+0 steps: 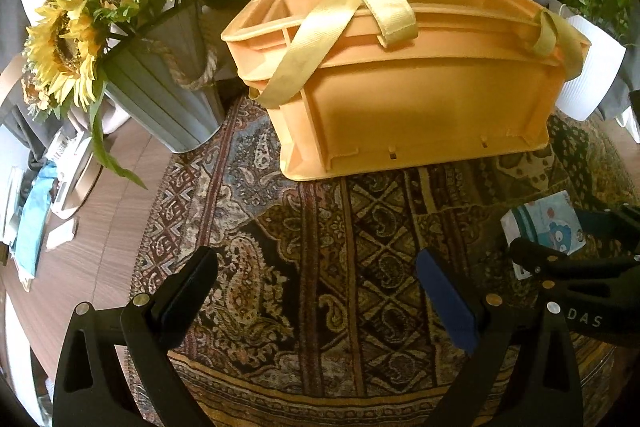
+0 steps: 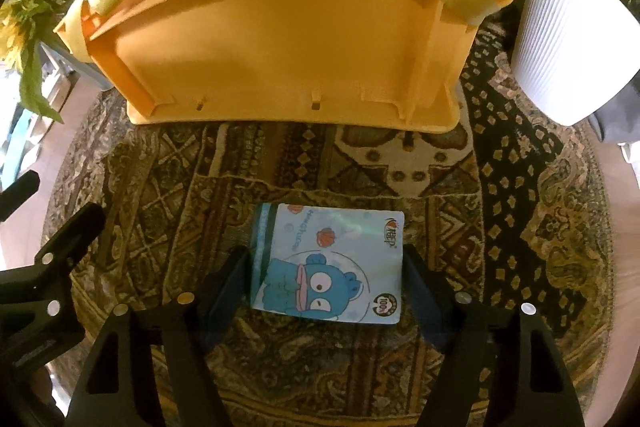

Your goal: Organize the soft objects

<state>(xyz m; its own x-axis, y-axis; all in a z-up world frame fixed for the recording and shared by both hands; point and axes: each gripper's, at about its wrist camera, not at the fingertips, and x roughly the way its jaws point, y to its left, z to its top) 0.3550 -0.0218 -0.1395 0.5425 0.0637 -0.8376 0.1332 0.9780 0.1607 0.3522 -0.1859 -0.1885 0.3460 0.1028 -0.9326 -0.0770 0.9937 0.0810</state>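
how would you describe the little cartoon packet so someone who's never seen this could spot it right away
Find the big orange plastic basket with yellow straps standing on the patterned rug. On the rug just in front of it lies a flat, pale blue packet, between the fingers of the right gripper. It is the only blue thing on the rug, printed with a blue wide-eyed cartoon creature.

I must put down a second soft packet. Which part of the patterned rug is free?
Free: the rug between the orange basket and the left gripper. Also free: right of the cartoon packet, below the white ribbed pot. Crowded: by the sunflower bucket and around the packet, which the right gripper straddles.
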